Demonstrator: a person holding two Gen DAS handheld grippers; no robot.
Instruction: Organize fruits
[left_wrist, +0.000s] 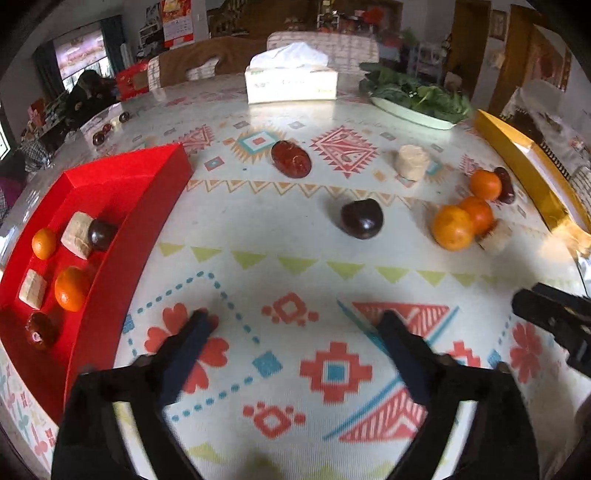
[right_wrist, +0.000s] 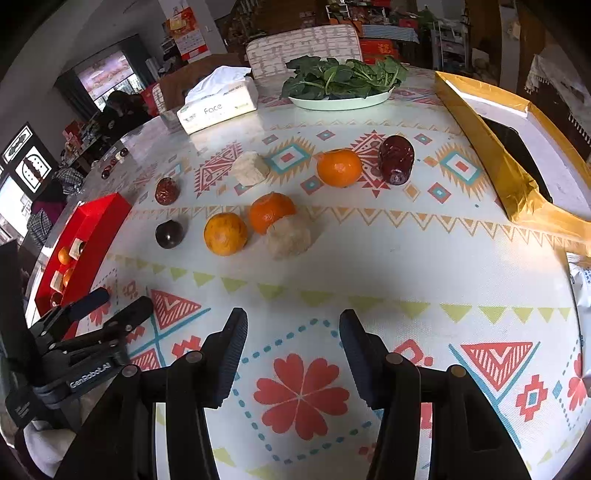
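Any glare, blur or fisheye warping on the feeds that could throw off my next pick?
Left wrist: glare below the tissue box; edges bowed, red tray curved; left tool tips soft. Right wrist: fruit sharp, dark plum clear; gold box bends; right tool crisp.

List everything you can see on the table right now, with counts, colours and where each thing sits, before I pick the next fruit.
red tray: one, red, left side; holds two oranges, two pale blocks, one dark round fruit, one red date
loose oranges: three, orange, mid-table toward the right
pale blocks: two loose, cream; one touching an orange, one farther back
dark round fruit: one, near-black, centre
red dates: two loose, dark red; one behind centre, one beside the far orange
tissue box: one, white, far edge
plate of greens: one, white plate, green leaves, far right
gold box: one, gold, right edge
left gripper: black, open, empty
right gripper: black, open, empty
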